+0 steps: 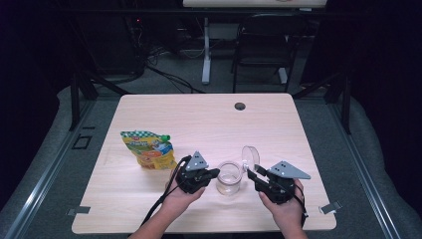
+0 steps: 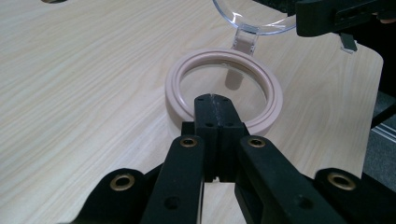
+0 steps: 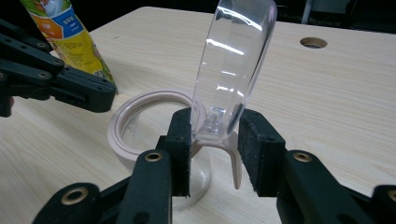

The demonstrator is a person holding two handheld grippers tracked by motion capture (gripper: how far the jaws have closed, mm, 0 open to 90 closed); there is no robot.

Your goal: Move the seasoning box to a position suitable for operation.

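Table (image 1: 199, 119) evenly lit from above, surroundings dark; glare streaks on clear lid (image 3: 236, 60) (gripper views soft).

In the left gripper view, the left claw (image 2: 213, 105) covers the near part of the jar (image 2: 224, 88) rim, so any contact there is hidden. The lid (image 2: 247, 18) is cut off by the top edge. In the right gripper view, the pouch (image 3: 65, 32) is cut off at the top, and its print is too small to read. Whether the right claw (image 3: 219, 140) pads touch the lid hinge cannot be told. In the high view, the forearms are cut off by the bottom edge.
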